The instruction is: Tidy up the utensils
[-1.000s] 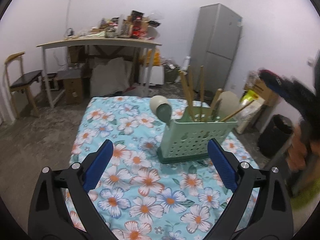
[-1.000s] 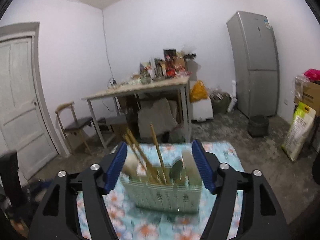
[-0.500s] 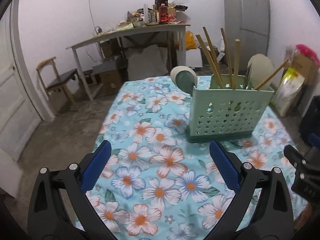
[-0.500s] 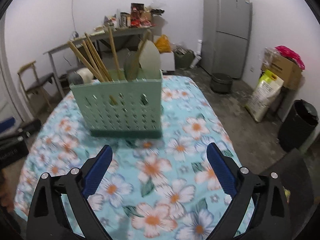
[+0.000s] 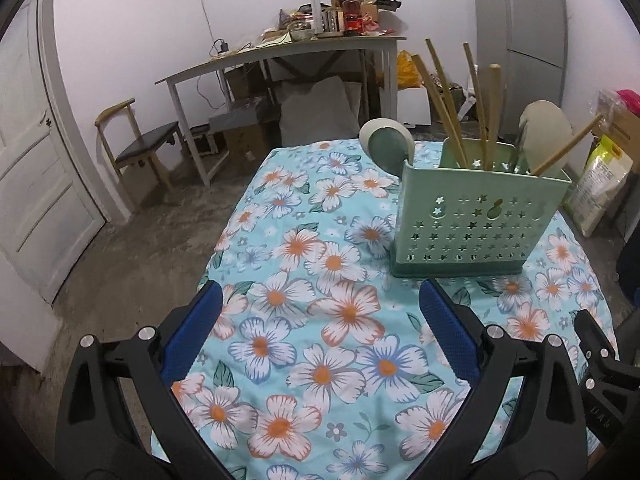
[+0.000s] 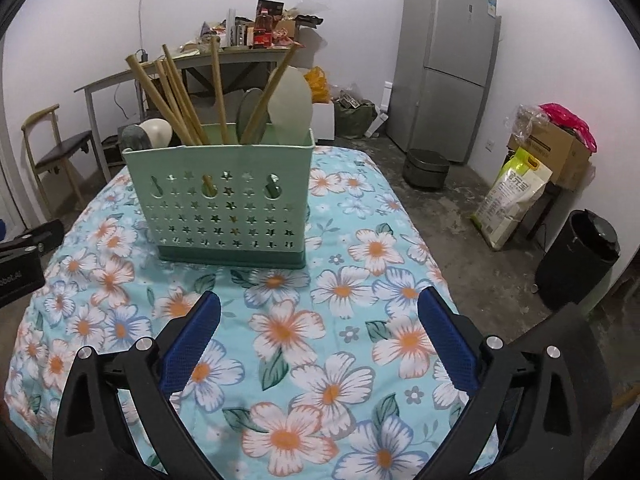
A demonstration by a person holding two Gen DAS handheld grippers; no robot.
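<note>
Nearest in the right wrist view, the right gripper point(image 6: 319, 338) hangs over the near part of the table point(image 6: 360, 280), which is covered in a blue flowered cloth; its jaws are opening, already spread wide, with only cloth showing between the blue pads point(image 6: 191, 344). The left gripper point(image 5: 319, 334) is likewise spread wide over the near part of the table, nothing between its pads, and it touches nothing. Each gripper shows at the edge of the other's view, the left one at the table's left edge in the right wrist view. Farther in, about the middle of the table, stands the green holder point(image 6: 230, 204), upright on its darker base, its front wall pierced with stars. The utensils sit in it: a bunch of chopsticks point(image 6: 172, 100) leaning left, one wooden handle point(image 6: 218, 92) nearly upright, a pale spatula point(image 6: 290, 106) and a darker green spoon point(image 6: 250, 114) toward its right end. Two ladle bowls point(image 6: 148, 134), one cream and one grey-green, poke out past its left end. The holder is well apart from both grippers. Beyond the table, on the concrete floor, are a cluttered desk point(image 6: 192, 64) against the far wall, a chair point(image 6: 56, 152) to the left, a fridge point(image 6: 448, 64) to the right, a dark pot point(image 6: 426, 168) at its foot, a sack point(image 6: 510, 200), boxes point(image 6: 560, 152) and a black bin point(image 6: 580, 260).
</note>
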